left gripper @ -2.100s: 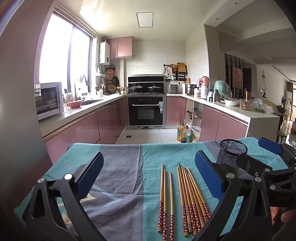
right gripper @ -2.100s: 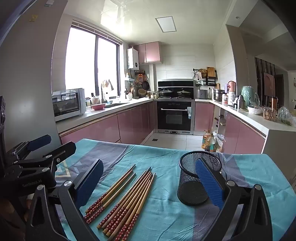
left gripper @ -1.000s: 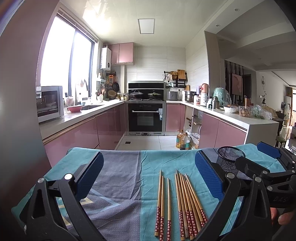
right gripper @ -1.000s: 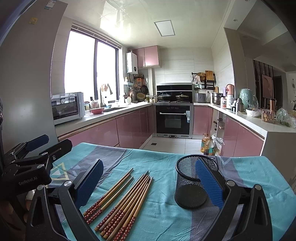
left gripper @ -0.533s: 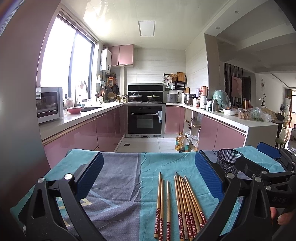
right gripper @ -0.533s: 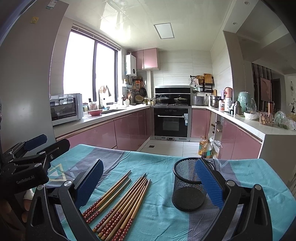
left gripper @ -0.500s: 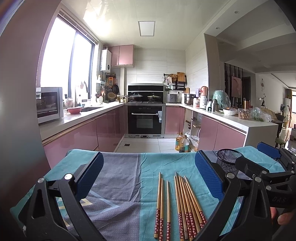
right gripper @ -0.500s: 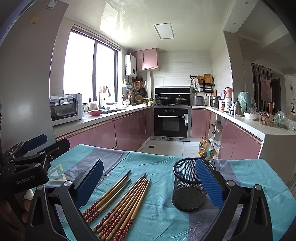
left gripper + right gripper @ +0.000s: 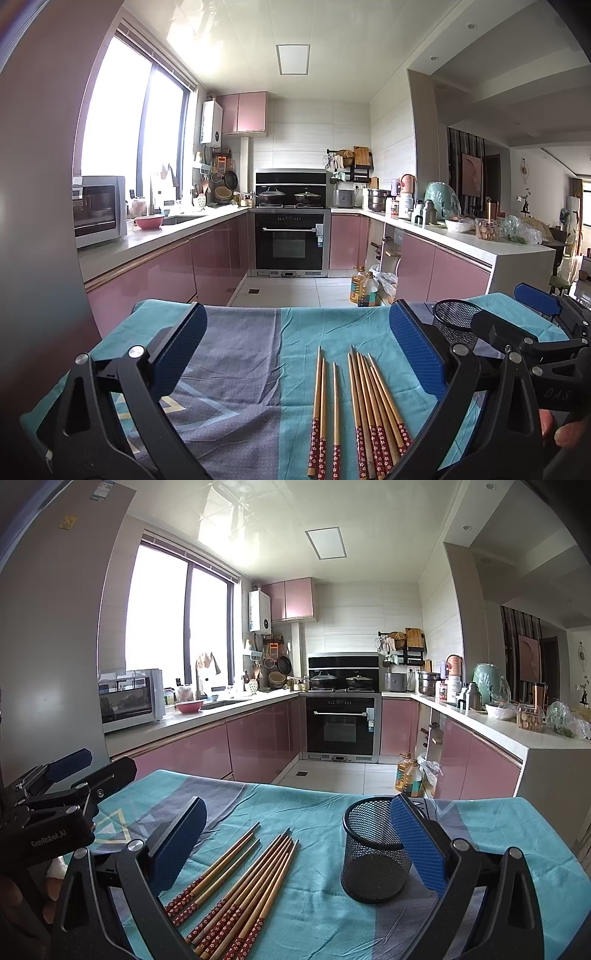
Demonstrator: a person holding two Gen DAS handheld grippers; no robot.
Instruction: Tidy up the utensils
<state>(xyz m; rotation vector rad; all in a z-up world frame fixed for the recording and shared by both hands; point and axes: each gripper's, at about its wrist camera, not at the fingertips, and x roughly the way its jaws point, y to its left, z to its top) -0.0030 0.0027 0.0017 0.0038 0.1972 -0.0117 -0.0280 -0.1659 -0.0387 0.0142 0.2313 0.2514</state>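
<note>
Both the left tongs (image 9: 295, 350) and the right tongs (image 9: 295, 843) hovered spread wide and empty above chopsticks (image 9: 236, 893) lying beside a mesh cup (image 9: 373, 853) on the bench (image 9: 332, 915).

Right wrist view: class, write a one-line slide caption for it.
Open right tongs above a teal cloth, chopsticks lying loose left of an upright, empty black mesh holder.

A table wears a teal-and-grey cloth (image 9: 325, 915). On it lie wooden chopsticks (image 9: 240, 882) in two loose groups — beside them a black mesh cup (image 9: 373, 860) stands upright.
</note>
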